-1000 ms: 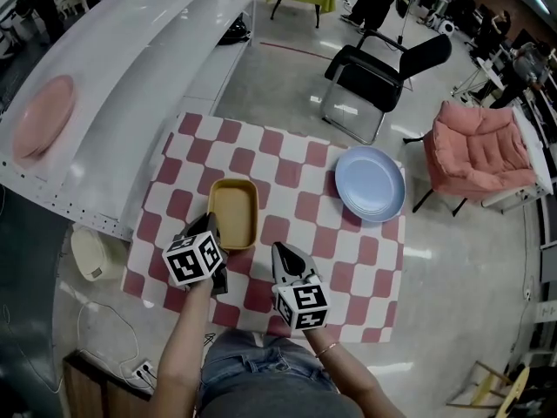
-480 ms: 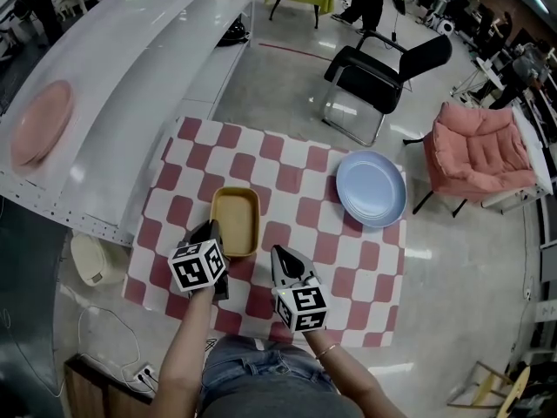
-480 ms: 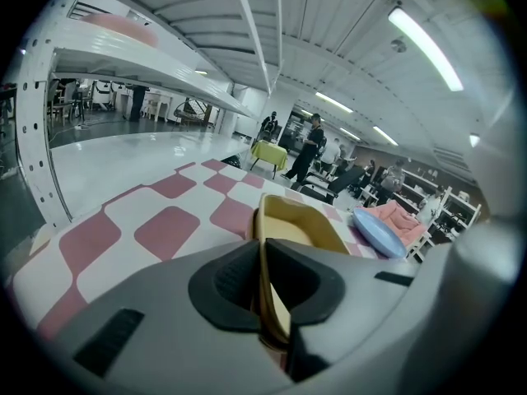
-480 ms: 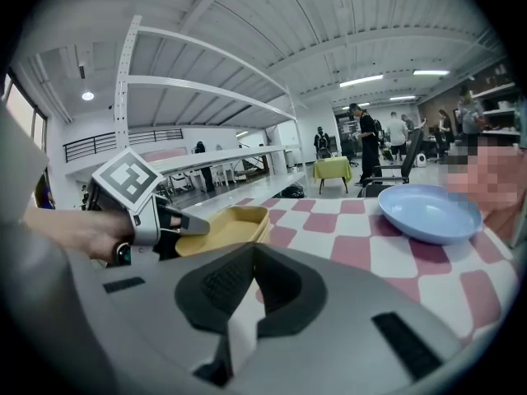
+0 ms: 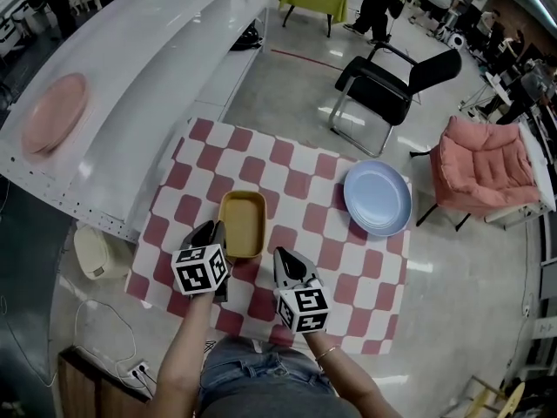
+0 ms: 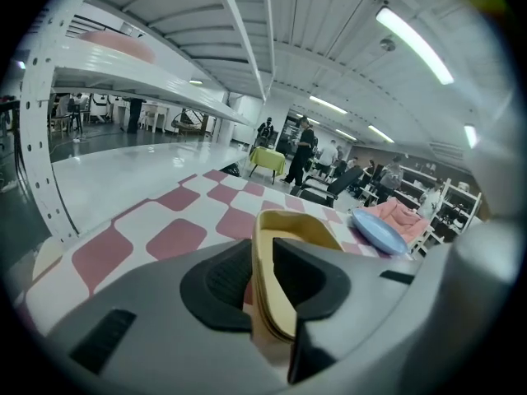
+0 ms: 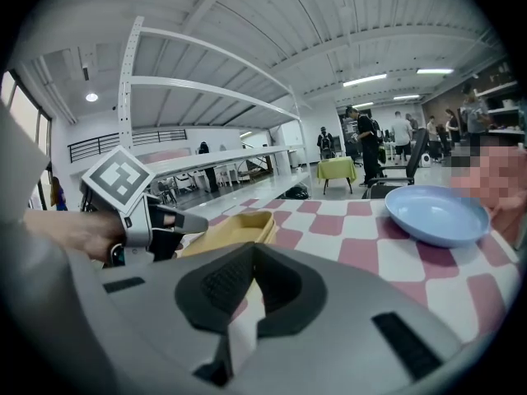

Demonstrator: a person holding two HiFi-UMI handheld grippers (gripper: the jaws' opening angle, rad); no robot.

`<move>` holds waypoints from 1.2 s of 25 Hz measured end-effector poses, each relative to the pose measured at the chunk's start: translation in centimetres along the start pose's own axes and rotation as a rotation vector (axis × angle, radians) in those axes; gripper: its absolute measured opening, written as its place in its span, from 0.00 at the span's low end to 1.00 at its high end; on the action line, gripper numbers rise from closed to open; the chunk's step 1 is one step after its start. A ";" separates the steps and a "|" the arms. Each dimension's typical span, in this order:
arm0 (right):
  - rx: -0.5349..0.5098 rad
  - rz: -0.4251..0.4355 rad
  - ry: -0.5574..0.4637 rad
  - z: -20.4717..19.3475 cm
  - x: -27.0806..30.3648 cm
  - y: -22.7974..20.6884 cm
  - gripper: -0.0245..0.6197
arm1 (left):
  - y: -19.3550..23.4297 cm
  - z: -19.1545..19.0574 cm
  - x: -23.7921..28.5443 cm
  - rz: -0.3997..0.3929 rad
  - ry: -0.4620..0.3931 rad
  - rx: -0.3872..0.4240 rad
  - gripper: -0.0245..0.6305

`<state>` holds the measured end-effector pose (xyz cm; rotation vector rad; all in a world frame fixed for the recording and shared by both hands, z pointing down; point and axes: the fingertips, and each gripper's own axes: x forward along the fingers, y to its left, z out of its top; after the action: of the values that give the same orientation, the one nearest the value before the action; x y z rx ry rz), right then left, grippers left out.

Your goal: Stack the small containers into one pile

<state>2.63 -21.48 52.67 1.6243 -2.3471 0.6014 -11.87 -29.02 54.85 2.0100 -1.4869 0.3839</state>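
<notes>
**Stacking looks done, release remains**

The left gripper (image 6: 262, 262) is clenched on the near rim of the containers (image 5: 243, 223), which are nested in one pile near the front edge of the bench (image 5: 300, 184). The right gripper (image 7: 249, 262) is closed and empty. No loose container shows, so only letting go seems left.

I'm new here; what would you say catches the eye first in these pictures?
The red-and-white checkered cloth fills the middle of the head view, with a yellow container on it whose near rim the left gripper clamps. A pale blue plate lies at the cloth's right edge, and a pink plate sits on the white shelf at far left.
</notes>
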 end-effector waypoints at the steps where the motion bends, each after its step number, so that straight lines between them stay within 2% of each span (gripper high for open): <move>1: -0.002 0.005 -0.001 0.0 0.0 0.2 0.05 | 0.1 0.2 -0.4 0.003 -0.013 0.007 0.17; 4: -0.009 0.021 -0.006 0.1 -0.2 0.8 0.05 | 0.4 0.6 -1.7 0.012 -0.054 0.019 0.13; 11: -0.028 0.053 -0.028 0.5 -1.1 1.9 0.05 | 0.2 0.4 -4.5 0.013 -0.099 0.027 0.09; 20: -0.030 0.061 -0.066 0.9 -3.9 2.1 0.05 | -1.5 -0.5 -8.2 -0.009 -0.155 0.083 0.07; 30: -0.055 0.071 -0.123 1.7 -7.8 2.1 0.05 | -3.5 -1.7 -12.3 -0.014 -0.203 0.089 0.06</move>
<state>3.56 -15.08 47.55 1.6025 -2.4954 0.4580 -12.49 -17.89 48.28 2.1825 -1.6015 0.2499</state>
